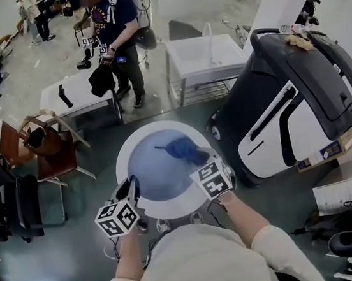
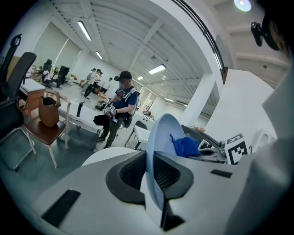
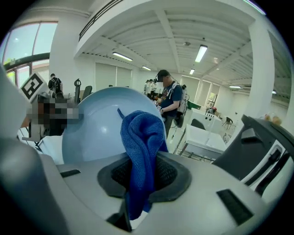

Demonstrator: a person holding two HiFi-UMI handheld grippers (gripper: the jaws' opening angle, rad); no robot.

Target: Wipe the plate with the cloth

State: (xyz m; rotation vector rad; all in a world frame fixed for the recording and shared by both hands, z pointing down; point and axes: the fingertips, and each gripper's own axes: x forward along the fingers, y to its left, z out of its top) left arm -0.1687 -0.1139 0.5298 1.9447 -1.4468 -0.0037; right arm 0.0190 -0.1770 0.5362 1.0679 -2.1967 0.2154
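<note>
Right: large grey-and-white machine (image 1: 294,108), close beside the work. Far: white tables (image 1: 207,62), and a person (image 1: 113,29) standing by them with dark gear in hand. Left: brown chairs (image 1: 49,153), one carrying a brown bag (image 2: 48,111).

Centre, held up over the grey floor (image 1: 99,243): the plate (image 1: 157,171), blue face, white rim, tilted. Left claw (image 1: 131,191) is clamped on its near-left rim, the plate's edge running between the pads. Blue cloth (image 1: 180,149) lies bunched against the right side of the plate's face, pinched tight in the right claw (image 1: 201,159). In the head view the marker cubes cover parts of the plate's near rim.
</note>
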